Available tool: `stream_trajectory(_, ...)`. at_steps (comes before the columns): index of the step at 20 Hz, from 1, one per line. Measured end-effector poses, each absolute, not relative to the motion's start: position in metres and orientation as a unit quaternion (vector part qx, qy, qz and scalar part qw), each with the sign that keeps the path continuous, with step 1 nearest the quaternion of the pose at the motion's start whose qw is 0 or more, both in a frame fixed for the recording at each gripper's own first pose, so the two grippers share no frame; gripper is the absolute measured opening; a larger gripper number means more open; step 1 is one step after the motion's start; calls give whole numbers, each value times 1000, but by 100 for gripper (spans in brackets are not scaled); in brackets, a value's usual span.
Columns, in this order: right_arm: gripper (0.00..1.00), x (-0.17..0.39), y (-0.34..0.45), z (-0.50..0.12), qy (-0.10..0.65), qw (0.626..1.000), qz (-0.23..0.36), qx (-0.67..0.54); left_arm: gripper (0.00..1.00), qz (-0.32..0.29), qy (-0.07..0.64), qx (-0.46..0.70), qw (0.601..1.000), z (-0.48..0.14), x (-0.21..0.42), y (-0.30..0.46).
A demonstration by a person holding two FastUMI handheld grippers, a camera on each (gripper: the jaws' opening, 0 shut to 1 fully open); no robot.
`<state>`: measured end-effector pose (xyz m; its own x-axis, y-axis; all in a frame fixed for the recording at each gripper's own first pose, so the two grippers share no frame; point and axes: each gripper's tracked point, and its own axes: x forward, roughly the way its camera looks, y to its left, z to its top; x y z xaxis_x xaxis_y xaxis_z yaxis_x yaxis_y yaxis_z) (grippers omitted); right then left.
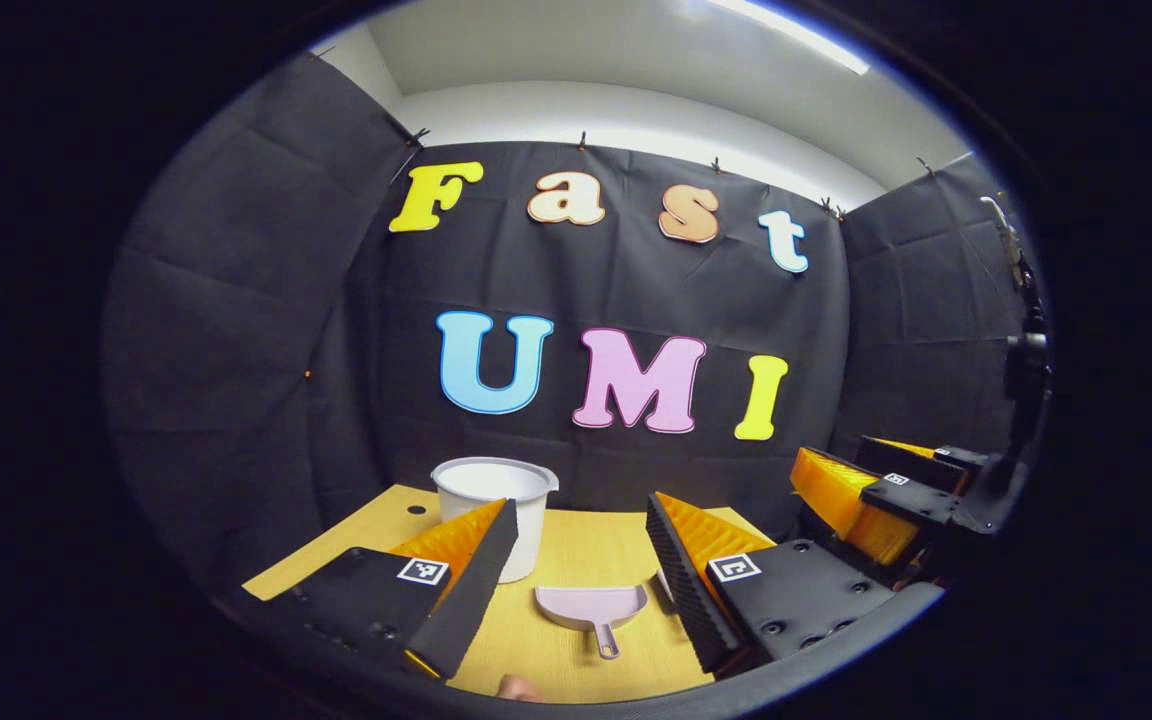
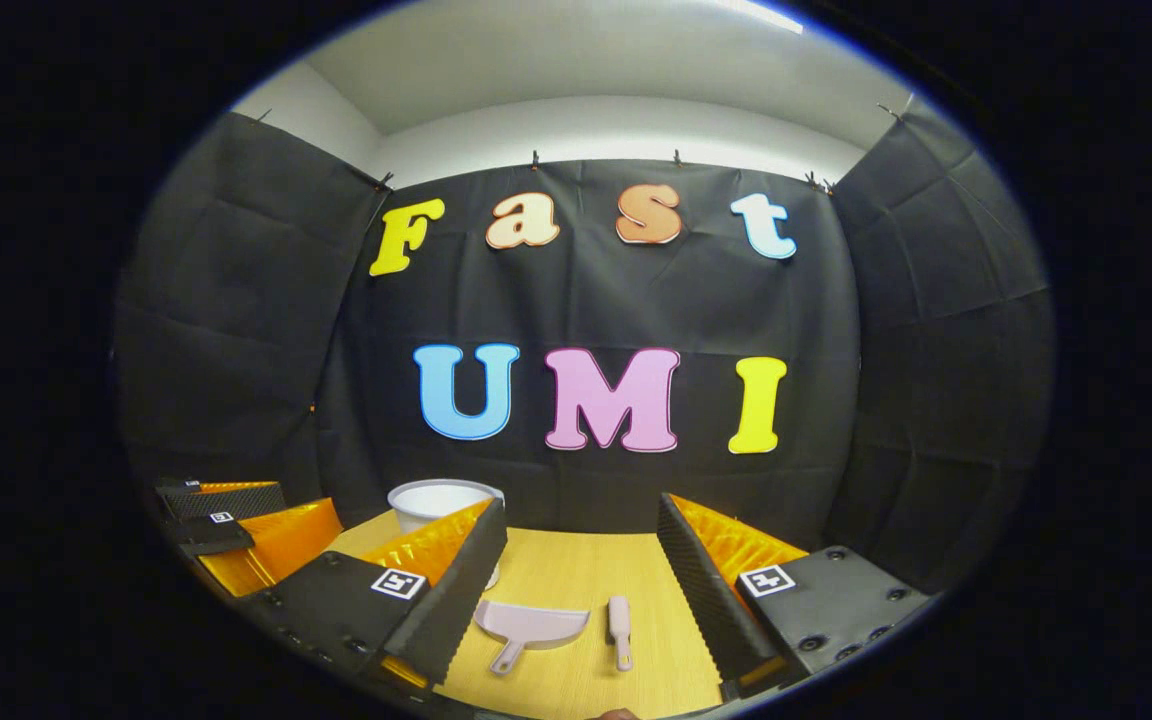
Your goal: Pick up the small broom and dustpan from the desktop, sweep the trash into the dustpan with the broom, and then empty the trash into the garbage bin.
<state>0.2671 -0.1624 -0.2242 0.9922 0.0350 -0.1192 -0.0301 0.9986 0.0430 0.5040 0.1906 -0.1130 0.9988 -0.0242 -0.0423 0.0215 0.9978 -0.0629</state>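
Here both tools, left tool point(image 1: 576, 580) and right tool point(image 2: 581, 590), are spread; the broom point(image 2: 620, 630) lies clear beside the dustpan point(image 2: 531, 625).

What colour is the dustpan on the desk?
Pale pink, or lilac. The dustpan shows best in the right gripper view.

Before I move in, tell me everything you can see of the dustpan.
The dustpan is small and pale pink, plastic by its look, with a shallow scoop and a short handle ending in a hang hole. It lies flat on the wooden desktop, handle toward the cameras. The small broom lies to its right, apart from it, and the white garbage bin stands behind it to the left. Nothing grips it: it lies between the open fingers of the left claw in the left gripper view, untouched.
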Motion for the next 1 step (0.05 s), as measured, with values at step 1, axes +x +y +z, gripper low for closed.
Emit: stream_trajectory(1, 93, 266, -162, -225, 67, 997, 16, 30, 77, -14, 27, -36, 999, -115, 506, 191)
